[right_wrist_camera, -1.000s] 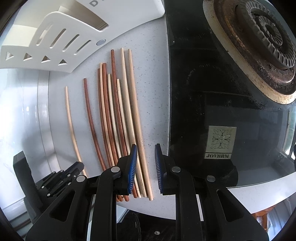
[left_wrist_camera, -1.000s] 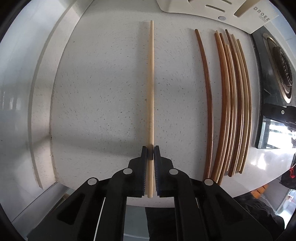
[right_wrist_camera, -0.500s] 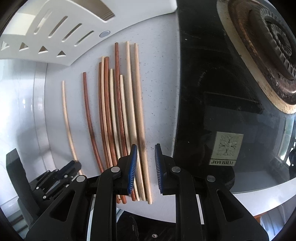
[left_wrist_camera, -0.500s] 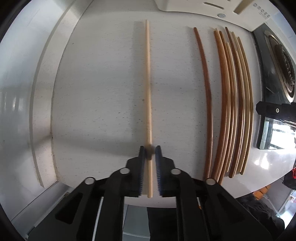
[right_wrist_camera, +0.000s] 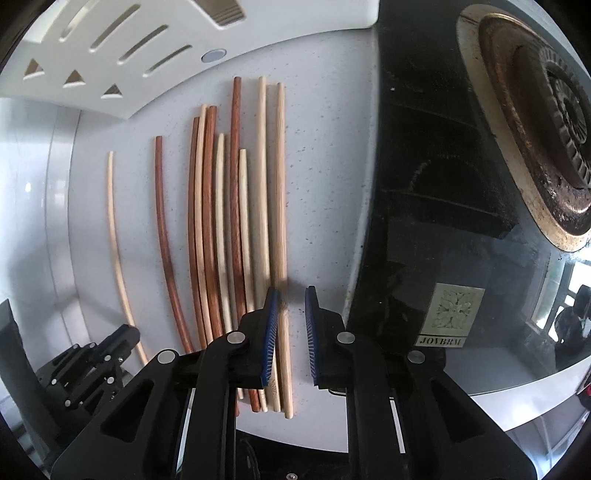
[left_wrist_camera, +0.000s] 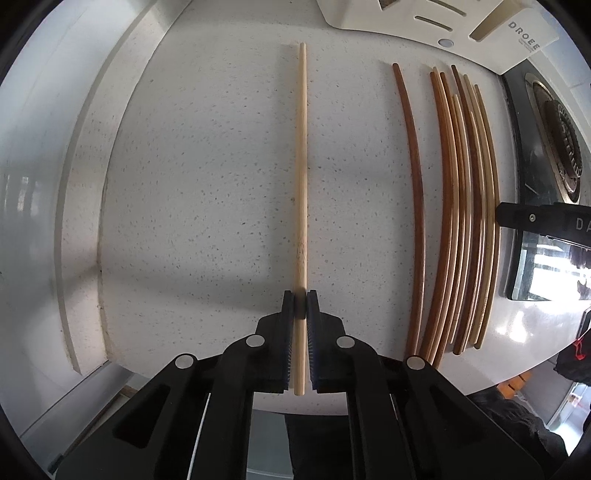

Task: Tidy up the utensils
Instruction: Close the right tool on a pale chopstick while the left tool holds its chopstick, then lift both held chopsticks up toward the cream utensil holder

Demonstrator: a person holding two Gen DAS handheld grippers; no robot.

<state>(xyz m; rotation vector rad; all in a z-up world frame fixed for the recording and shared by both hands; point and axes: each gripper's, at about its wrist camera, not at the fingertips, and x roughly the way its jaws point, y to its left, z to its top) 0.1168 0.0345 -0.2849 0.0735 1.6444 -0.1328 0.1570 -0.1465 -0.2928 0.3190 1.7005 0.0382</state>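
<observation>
On the speckled white desk (left_wrist_camera: 207, 177), the left hand-held gripper (left_wrist_camera: 300, 306) points straight down with its jaws all but closed, pinching a single pale chopstick (left_wrist_camera: 302, 155) near its near end. That chopstick runs from the near edge of the desk toward the far side and lies apart from the others, well left of them.

To its right a lone dark brown chopstick (left_wrist_camera: 415, 199) lies on the desk, a little apart from the main bundle of chopsticks (left_wrist_camera: 466, 206), where pale and dark sticks lie side by side, touching, all pointing near to far. Beyond their far ends stands a white slotted utensil holder (left_wrist_camera: 436, 26) marked DROEE.

In the right wrist view, the right hand-held gripper (right_wrist_camera: 291, 306) hangs over the near end of the bundle's right side. Its jaws are closing with a visible gap between the blue pads (right_wrist_camera: 270, 325); the rightmost pale chopstick (right_wrist_camera: 280, 192) passes between them by the left pad, but whether the pad touches it cannot be told. Right of the desk surface is a black glass cooktop (right_wrist_camera: 424, 184) with a rusty burner (right_wrist_camera: 546, 110) at its far right.
</observation>
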